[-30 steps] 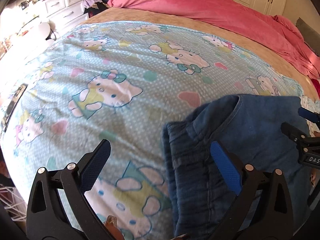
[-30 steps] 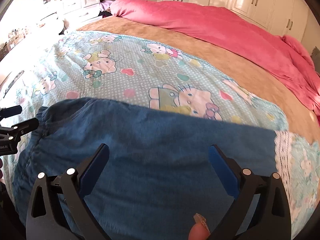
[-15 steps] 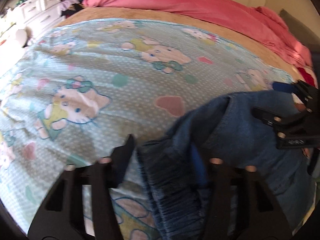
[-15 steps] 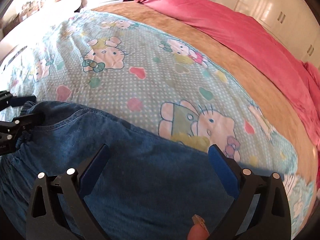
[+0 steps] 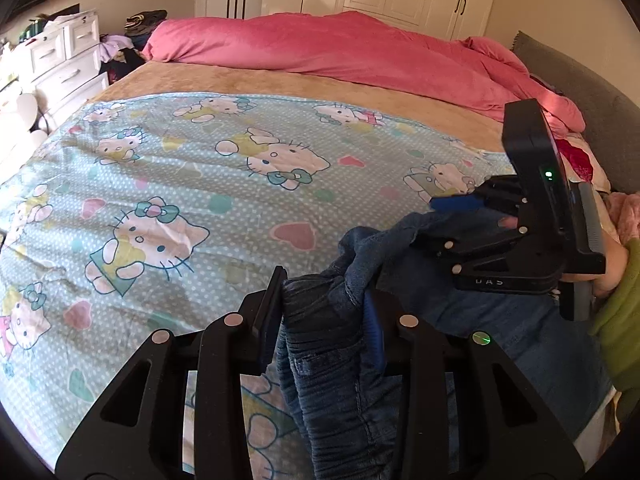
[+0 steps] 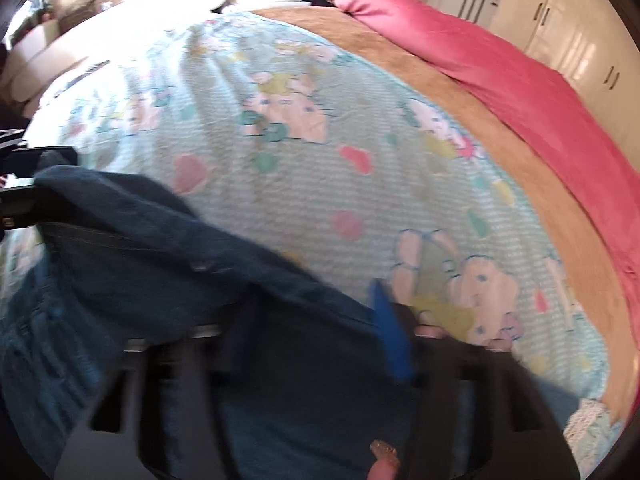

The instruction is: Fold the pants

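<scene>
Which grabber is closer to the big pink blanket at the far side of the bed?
Right. The right gripper bites the jeans on the side where the pink blanket curves closest; the left gripper is closing on the waistband, farther away.

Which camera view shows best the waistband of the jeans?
The left wrist view: the waistband is sharp there, bunched between the closing left gripper. The right wrist view is blurred and shows the jeans only as dark denim, with no clear waistband.
</scene>
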`<action>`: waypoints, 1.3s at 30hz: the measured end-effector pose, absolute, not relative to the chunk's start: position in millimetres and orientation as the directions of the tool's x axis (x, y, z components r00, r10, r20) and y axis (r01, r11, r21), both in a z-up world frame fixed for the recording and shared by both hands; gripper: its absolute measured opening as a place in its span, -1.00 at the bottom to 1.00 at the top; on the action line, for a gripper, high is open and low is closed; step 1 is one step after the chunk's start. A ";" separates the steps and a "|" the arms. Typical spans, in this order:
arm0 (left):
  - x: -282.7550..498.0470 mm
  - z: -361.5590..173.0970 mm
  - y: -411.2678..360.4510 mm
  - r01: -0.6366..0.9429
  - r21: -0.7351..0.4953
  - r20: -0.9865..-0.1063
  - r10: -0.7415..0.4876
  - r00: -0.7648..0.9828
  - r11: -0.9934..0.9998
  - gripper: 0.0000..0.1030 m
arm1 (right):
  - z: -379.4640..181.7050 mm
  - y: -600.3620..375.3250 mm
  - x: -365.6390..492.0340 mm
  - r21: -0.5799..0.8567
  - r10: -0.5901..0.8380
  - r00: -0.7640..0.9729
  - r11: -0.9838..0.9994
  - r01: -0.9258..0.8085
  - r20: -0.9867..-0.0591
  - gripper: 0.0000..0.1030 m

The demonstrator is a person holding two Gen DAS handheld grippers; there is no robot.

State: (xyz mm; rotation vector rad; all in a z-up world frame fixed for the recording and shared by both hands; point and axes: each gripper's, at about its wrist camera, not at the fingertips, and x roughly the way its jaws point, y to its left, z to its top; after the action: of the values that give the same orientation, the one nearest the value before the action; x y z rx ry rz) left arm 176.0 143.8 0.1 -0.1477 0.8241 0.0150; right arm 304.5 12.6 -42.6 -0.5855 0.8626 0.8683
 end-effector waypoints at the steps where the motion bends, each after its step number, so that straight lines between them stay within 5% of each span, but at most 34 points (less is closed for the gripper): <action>1: 174.5 -0.9 142.3 -0.073 -0.117 -0.732 -0.036 0.680 0.990 -0.47 | -41.9 11.7 300.0 -0.101 0.416 0.359 0.526 -0.844 -0.836 -0.65; 24: 90.9 20.0 115.4 -0.017 -0.073 -0.683 -0.038 0.729 0.997 -0.43 | 25.6 -103.1 144.3 0.139 0.661 0.377 0.590 -0.795 -0.648 -0.86; 39: 27.6 9.7 105.4 0.031 -0.091 -0.726 -0.088 0.682 0.995 -0.38 | 1.4 -111.0 52.6 0.151 0.652 0.244 0.488 -0.860 -0.717 -0.87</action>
State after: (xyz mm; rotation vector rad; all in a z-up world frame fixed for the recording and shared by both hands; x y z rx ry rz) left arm 27.6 105.4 9.7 -0.0734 0.8173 -0.0665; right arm 52.6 -111.0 1.4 -0.2992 0.8118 1.0533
